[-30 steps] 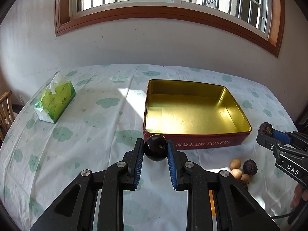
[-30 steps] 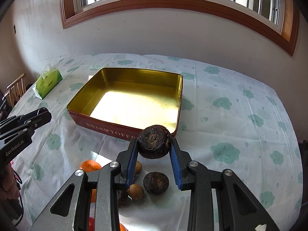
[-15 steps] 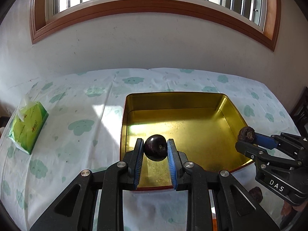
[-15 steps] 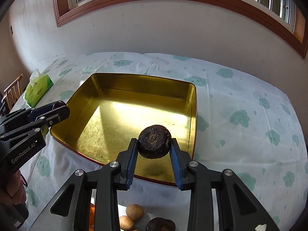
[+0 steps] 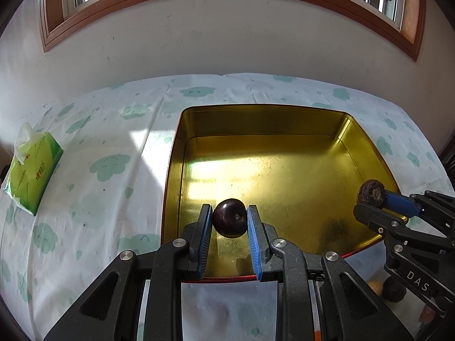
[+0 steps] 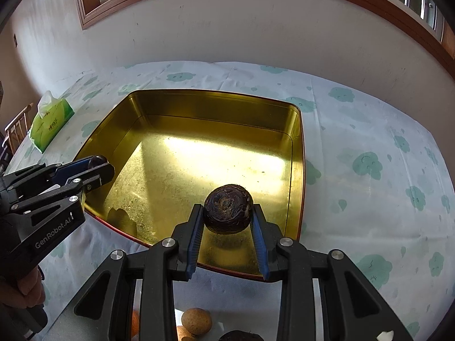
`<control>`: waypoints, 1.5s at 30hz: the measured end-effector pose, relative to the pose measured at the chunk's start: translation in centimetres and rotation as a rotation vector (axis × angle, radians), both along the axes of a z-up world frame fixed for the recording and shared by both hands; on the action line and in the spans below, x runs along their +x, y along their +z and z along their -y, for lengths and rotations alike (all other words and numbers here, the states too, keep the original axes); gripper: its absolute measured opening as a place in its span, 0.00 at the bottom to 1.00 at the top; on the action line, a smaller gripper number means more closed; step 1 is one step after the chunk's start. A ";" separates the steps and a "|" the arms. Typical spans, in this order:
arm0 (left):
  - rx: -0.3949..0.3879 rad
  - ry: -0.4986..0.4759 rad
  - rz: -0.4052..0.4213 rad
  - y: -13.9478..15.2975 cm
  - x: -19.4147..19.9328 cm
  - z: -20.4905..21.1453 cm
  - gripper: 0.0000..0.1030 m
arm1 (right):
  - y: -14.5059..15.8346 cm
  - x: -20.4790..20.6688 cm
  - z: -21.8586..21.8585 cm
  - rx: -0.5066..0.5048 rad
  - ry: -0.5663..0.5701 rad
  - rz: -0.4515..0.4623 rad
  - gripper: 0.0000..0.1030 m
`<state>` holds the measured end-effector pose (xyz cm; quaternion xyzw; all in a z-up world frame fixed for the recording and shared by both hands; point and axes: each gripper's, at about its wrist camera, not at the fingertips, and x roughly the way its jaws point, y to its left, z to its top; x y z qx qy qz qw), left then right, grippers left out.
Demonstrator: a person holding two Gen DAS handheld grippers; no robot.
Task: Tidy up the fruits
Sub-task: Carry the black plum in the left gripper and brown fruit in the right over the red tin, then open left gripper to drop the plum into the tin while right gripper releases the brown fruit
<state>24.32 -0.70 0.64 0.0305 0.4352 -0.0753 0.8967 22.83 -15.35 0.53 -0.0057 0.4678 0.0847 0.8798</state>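
Note:
My left gripper (image 5: 229, 218) is shut on a smooth dark purple fruit (image 5: 229, 217) and holds it above the near left part of the gold tin (image 5: 284, 119). My right gripper (image 6: 228, 213) is shut on a rough dark brown fruit (image 6: 228, 212) above the tin's (image 6: 216, 99) near right part. The right gripper with its fruit (image 5: 371, 192) shows at the right of the left wrist view. The left gripper (image 6: 98, 164) shows at the left of the right wrist view. The tin holds nothing.
A green tissue pack (image 5: 31, 170) lies at the table's left. Loose fruits lie on the cloth in front of the tin: a tan one (image 6: 196, 321) and a dark one (image 6: 237, 336). A wall rises behind the table.
Both grippers have moved forward from in front of the tin to above its inside, each still holding its fruit.

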 end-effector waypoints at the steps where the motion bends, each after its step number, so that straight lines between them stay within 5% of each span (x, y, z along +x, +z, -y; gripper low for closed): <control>1: 0.002 0.004 -0.007 -0.2 0.0 0.0 0.25 | -0.1 0.0 0.0 -0.003 0.001 -0.003 0.30; 26: 0.006 0.056 -0.027 -0.7 -1.0 -0.1 0.25 | -0.4 -0.3 0.9 -0.031 -0.011 0.000 0.31; 33: 0.011 0.059 -0.032 -0.7 -0.9 -0.2 0.26 | -0.3 -0.4 0.9 -0.023 -0.006 0.000 0.38; 45: -0.007 0.059 -0.007 1.3 -3.8 -0.3 0.26 | 2.5 -3.1 0.3 -0.025 0.012 0.052 0.44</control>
